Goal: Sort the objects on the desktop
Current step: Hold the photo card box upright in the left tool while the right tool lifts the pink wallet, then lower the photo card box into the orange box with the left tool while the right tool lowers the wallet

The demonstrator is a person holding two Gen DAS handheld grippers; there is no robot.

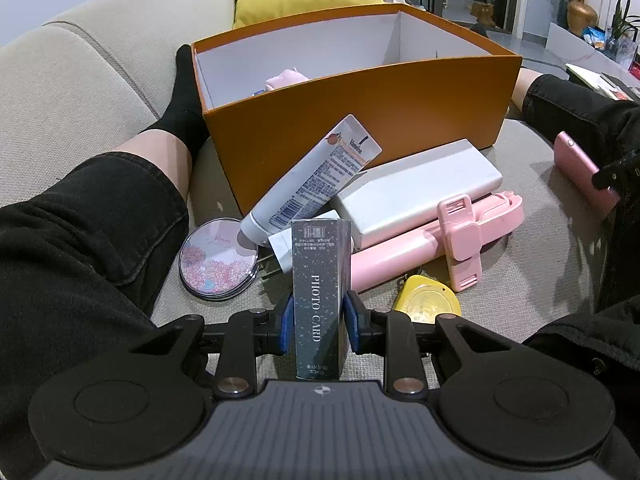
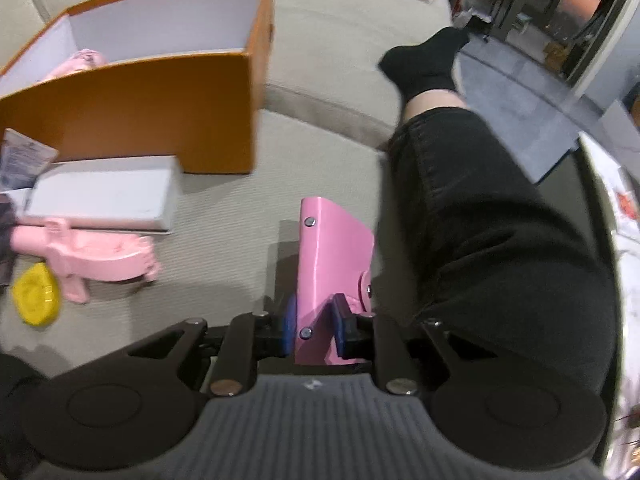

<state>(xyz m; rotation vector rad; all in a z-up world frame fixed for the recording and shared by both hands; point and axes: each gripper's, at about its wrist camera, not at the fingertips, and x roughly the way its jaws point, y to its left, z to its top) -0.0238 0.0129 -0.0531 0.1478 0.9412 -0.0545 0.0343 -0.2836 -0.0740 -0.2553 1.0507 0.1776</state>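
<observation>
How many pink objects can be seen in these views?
3: a pink toy inside the orange box, a selfie stick beside the white power bank, and a pink case gripped in the right tool. Others may be hidden.

A beige sofa (image 1: 80,80) with a coarse woven seat carries everything. On the seat stands an open orange box (image 1: 360,120), white inside. Just before it lie a white power bank (image 1: 420,188), a pink selfie stick (image 1: 440,236), a yellow tape measure (image 1: 426,300) and a round mirror (image 1: 218,260) with pink flowers. A white tube (image 1: 312,176) rests with its cap on the mirror and leans toward the box. A small white charger (image 1: 284,246) lies beside the mirror. The legs of a person (image 1: 100,220) rest on the seat on both sides of the things.
</observation>
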